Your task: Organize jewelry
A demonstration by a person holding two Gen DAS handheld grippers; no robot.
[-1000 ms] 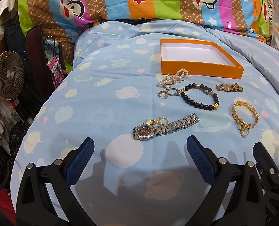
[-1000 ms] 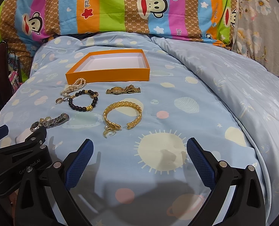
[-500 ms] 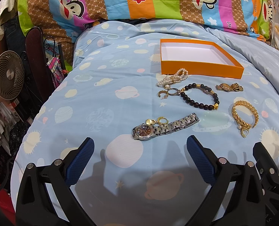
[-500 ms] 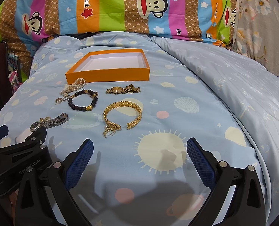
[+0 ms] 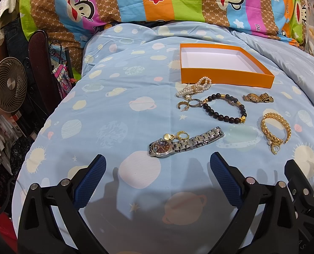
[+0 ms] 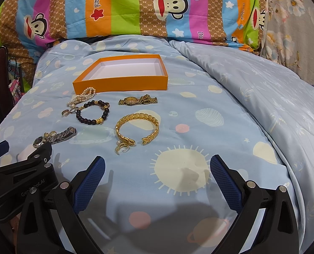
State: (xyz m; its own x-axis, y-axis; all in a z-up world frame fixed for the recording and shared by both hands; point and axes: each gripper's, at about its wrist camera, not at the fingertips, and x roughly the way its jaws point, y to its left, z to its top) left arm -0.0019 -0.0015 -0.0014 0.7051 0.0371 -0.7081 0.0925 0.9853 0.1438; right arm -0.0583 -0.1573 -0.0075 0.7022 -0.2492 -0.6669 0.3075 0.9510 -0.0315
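An empty orange box (image 5: 226, 76) (image 6: 123, 84) sits on the blue bedspread. In front of it lie a pearl bracelet (image 5: 196, 87) (image 6: 81, 97), a black bead bracelet (image 5: 224, 108) (image 6: 92, 112), a gold watch (image 5: 257, 97) (image 6: 137, 101), a gold bangle (image 5: 275, 127) (image 6: 135, 128), small rings (image 5: 188, 104) and a silver watch (image 5: 184, 142) (image 6: 55, 137) with gold earrings on it. My left gripper (image 5: 157, 175) is open just before the silver watch. My right gripper (image 6: 157, 175) is open, a little short of the gold bangle. Both are empty.
A striped monkey-print pillow (image 5: 157, 2) (image 6: 135, 10) lies behind the box. A small fan (image 5: 6, 84) and clutter stand off the bed's left edge. A grey-blue duvet (image 6: 273, 105) is folded on the right. The left gripper's body (image 6: 15, 180) shows at the right view's lower left.
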